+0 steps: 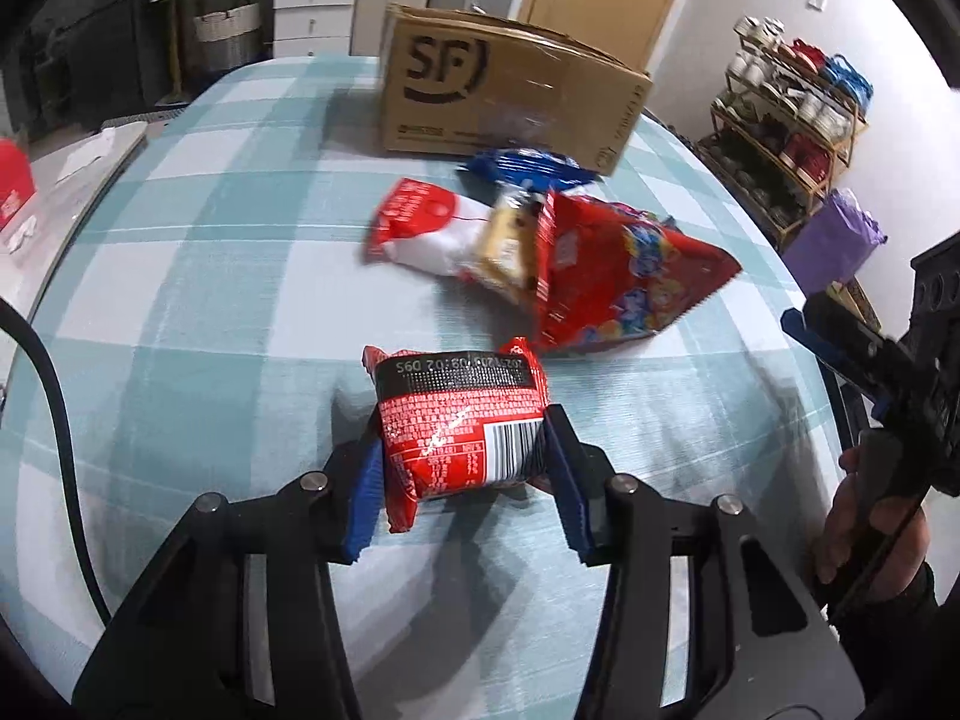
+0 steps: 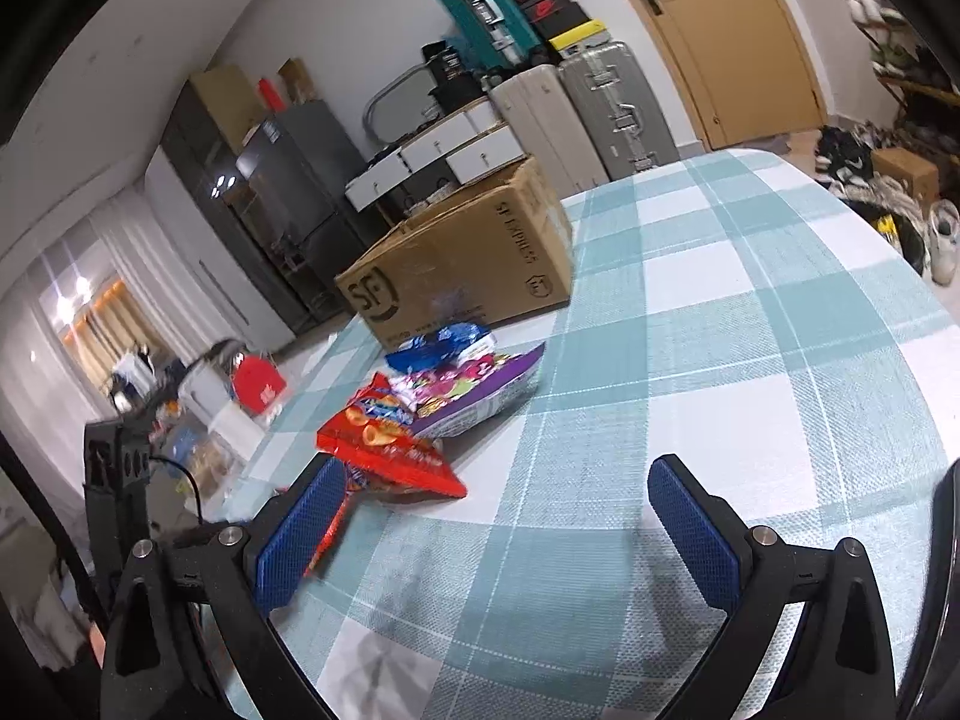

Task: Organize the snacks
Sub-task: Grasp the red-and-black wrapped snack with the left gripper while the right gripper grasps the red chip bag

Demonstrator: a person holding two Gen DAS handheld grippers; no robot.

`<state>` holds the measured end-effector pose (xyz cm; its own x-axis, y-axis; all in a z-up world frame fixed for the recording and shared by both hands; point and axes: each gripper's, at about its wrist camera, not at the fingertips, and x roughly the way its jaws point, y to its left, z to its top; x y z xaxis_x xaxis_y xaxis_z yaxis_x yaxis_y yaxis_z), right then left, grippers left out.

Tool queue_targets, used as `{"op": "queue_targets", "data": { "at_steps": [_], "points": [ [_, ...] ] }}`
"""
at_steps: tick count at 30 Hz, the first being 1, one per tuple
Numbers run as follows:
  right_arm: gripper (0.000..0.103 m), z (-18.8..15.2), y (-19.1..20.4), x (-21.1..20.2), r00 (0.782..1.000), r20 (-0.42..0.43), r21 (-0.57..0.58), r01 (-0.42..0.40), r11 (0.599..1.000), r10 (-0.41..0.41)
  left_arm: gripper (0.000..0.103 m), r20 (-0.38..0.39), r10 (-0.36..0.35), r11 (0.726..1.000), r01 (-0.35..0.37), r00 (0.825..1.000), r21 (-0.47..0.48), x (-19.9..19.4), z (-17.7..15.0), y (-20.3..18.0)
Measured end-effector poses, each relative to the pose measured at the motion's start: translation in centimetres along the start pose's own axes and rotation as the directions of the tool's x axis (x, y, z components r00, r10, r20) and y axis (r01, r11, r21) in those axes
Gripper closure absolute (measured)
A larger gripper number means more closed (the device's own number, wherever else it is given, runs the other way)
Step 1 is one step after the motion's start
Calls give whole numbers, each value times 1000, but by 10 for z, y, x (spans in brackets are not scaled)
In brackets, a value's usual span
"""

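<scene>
My left gripper [image 1: 465, 450] is shut on a small red snack packet [image 1: 459, 420] with a barcode, held just above the checked tablecloth. Beyond it lies a pile of snacks: a red and white bag [image 1: 420, 225], a large red bag [image 1: 612, 276], a blue packet [image 1: 528, 167]. An open SF cardboard box [image 1: 510, 90] stands behind the pile. My right gripper [image 2: 498, 492] is open and empty over the cloth, right of the red bag [image 2: 384, 450], the purple bag [image 2: 480, 387] and the blue packet [image 2: 441, 345]. The box [image 2: 462, 258] stands behind them.
The table [image 2: 750, 312] has a teal and white checked cloth. A shelf of shoes [image 1: 786, 120] stands at the right wall. Suitcases [image 2: 606, 102] and drawers stand by the door. A red box [image 2: 258, 387] sits on a side surface to the left.
</scene>
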<state>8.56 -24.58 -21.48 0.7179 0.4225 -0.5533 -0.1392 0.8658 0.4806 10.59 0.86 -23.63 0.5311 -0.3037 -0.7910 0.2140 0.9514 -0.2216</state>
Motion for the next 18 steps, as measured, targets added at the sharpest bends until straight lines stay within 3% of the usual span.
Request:
{"op": "queue_targets", "data": {
  "at_steps": [4, 18],
  "points": [
    [1, -5, 20, 6, 999, -35, -70, -19, 997, 16, 58, 15, 3, 1000, -3, 1000, -26, -9, -3, 14],
    [1, -10, 56, 37, 989, -142, -100, -58, 993, 43, 58, 27, 9, 998, -7, 1000, -65, -20, -11, 35]
  ]
}}
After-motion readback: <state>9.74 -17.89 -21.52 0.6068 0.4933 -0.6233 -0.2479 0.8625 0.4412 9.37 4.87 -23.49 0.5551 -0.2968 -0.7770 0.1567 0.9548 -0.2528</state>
